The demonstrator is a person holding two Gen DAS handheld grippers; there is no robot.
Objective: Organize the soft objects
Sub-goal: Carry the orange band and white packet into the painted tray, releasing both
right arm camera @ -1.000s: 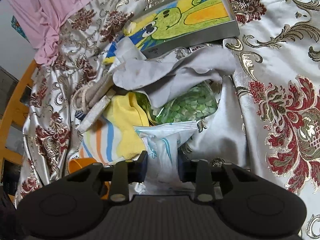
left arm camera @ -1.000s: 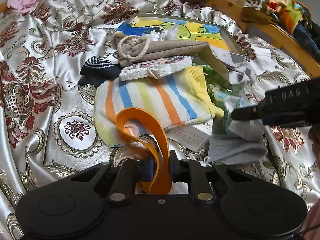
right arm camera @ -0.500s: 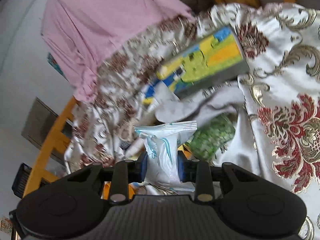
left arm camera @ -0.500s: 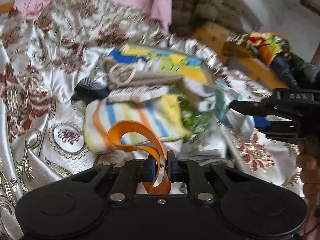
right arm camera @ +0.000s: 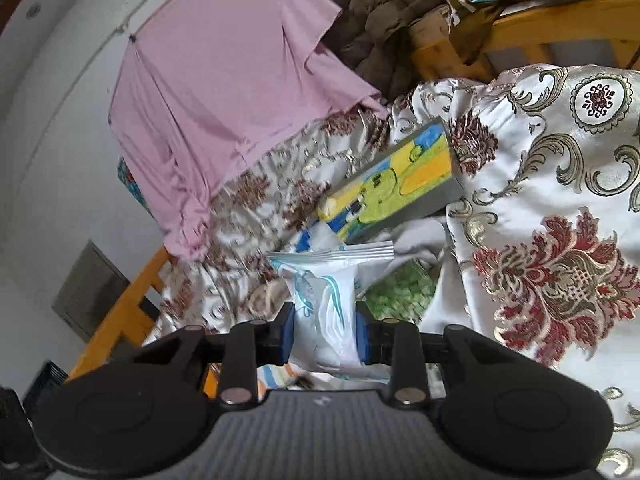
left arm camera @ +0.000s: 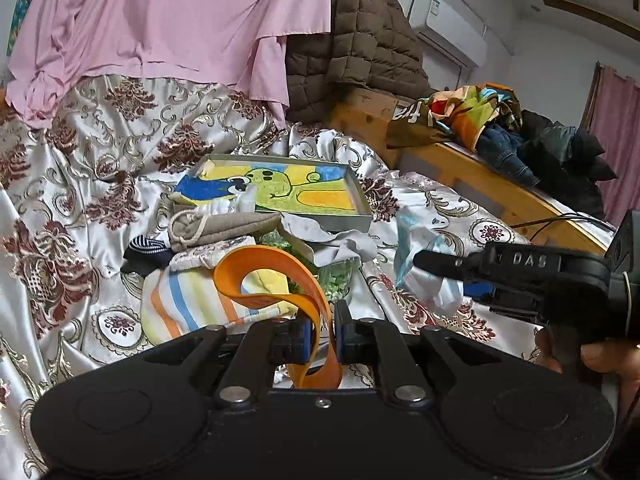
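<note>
left gripper: pinching the orange band, which is looping up out of the jaws and hanging above the cloth pile

right gripper: clamping around a white packet with blue print, held up off the bedspread

pile: striped towel, beige pouch and a grey rag are sitting bunched together just in front of the tin box with the cartoon drawing in it

step, my guess: both hands are carrying stuff over to be sorted, probably toward that box

tip: the band is floppy, so I'd be keeping the pinch firm and lowering the loop in first so it isn't snagging the towel

tip 2: the packet is squishy and slick, so no extra squeeze, just setting it down flat before letting go

watch out: the two grippers are working near each other, so I'm thinking one drop at a time
</note>
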